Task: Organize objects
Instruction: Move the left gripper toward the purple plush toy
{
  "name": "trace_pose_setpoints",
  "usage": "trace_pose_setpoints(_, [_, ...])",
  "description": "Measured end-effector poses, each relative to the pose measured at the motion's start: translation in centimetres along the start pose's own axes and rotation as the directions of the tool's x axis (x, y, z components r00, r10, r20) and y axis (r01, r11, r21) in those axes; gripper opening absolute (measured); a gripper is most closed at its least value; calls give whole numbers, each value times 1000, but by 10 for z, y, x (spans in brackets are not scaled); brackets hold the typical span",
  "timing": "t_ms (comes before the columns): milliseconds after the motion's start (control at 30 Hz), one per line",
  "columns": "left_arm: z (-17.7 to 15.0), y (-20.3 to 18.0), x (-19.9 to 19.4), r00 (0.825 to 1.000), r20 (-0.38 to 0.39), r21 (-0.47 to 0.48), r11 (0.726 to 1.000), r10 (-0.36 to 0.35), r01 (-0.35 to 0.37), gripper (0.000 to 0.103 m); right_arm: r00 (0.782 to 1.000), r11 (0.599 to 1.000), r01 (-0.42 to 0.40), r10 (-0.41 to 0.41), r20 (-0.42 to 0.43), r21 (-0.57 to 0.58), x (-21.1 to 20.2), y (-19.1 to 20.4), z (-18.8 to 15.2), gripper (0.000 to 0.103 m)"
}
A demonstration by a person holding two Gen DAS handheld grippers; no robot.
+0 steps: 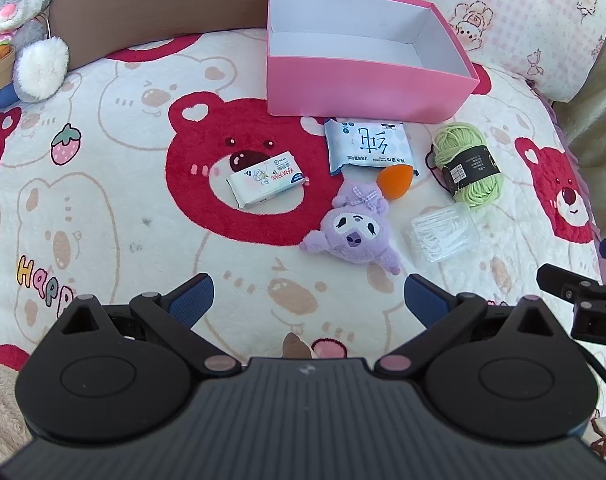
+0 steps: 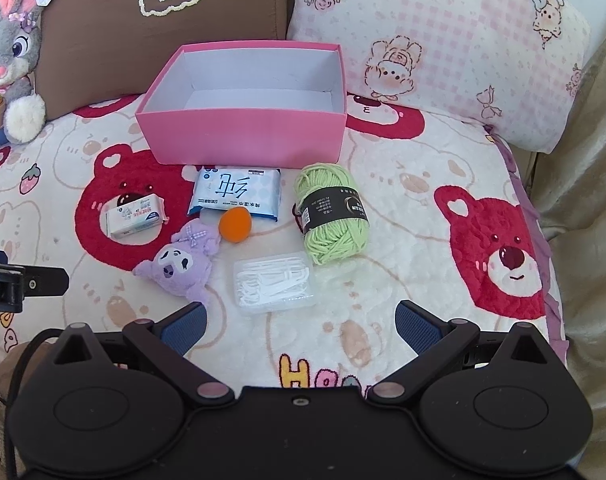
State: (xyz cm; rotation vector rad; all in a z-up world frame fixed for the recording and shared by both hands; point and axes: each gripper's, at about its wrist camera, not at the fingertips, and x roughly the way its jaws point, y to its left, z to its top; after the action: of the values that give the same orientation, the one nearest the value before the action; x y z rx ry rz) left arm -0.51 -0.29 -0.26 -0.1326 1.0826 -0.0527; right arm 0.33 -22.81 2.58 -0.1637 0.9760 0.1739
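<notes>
Both the left gripper (image 1: 309,300) and right gripper (image 2: 299,328) are matte black with blue textured pads (image 1: 193,298) and silvery pivot pins.

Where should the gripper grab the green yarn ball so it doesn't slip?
Probably around the middle of the green yarn skein, over its black paper band. The skein lies flat on the blanket, bulging at both ends and narrower at the band. Come from above with the open right gripper, fingers either side of the band, so the soft loops don't snag.
</notes>
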Motion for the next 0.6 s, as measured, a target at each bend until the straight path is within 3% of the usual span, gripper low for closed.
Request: trace_pose_setpoints(600, [-2, -4, -10, 1000, 6, -7, 1000, -9, 9, 103, 1000, 999, 17, -17, 4, -31, -4, 8, 3, 102])
